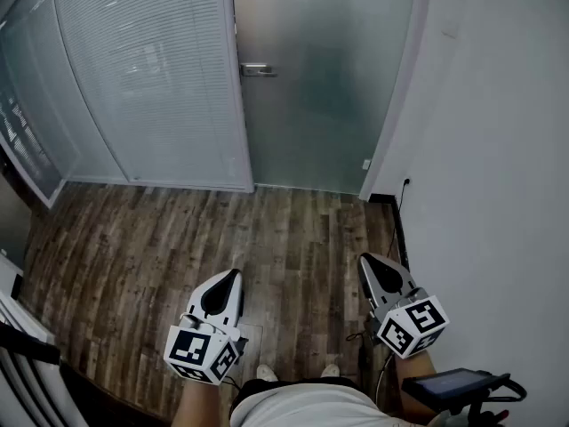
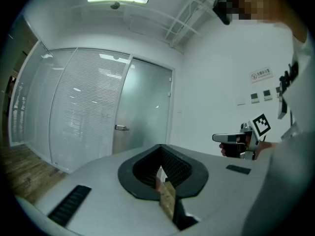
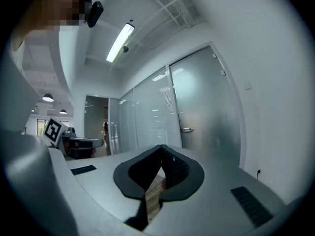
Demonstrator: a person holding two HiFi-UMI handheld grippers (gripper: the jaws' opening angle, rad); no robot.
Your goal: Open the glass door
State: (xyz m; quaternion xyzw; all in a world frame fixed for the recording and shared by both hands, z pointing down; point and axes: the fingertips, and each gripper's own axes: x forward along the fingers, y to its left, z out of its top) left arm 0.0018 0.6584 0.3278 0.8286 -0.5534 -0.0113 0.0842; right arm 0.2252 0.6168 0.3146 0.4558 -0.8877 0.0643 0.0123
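The glass door (image 1: 324, 87) stands closed at the far edge of the wooden floor (image 1: 178, 238), toward its far right corner; it is frosted, and its metal handle (image 1: 257, 70) sits on its left side. Left of it, curved glazed panels (image 1: 151, 78) with blinds run along the floor's far left edge, and a white wall (image 1: 498, 149) borders the right edge. Both grippers hover level over the near part of the floor, well apart from the door. The left gripper (image 1: 233, 276) has its jaws pressed together with nothing between them, and the right gripper (image 1: 364, 261) likewise has its jaws closed and empty.
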